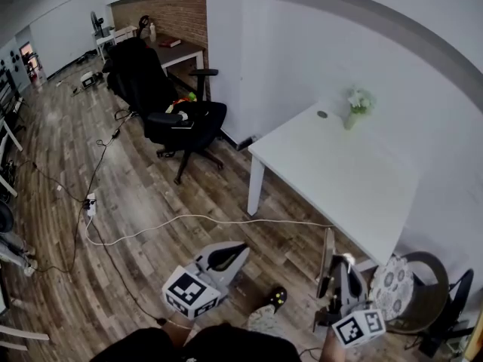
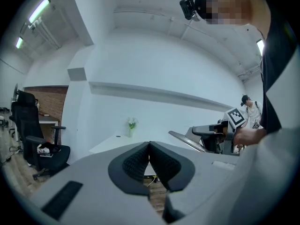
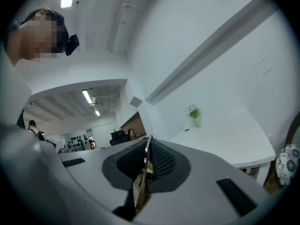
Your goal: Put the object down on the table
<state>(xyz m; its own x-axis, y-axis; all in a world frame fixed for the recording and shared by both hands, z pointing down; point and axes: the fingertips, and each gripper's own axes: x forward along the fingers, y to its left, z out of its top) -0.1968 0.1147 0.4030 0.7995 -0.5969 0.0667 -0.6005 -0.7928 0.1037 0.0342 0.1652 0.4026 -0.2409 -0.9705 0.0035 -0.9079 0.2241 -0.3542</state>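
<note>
A thin flat object (image 1: 327, 252) is clamped edge-on in the right gripper (image 3: 148, 156), above the floor near the white table (image 1: 339, 179); the left gripper (image 2: 149, 162) is closed on nothing

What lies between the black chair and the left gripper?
In the head view, a white cable crosses the wood floor between chair and left gripper; otherwise bare.
</note>
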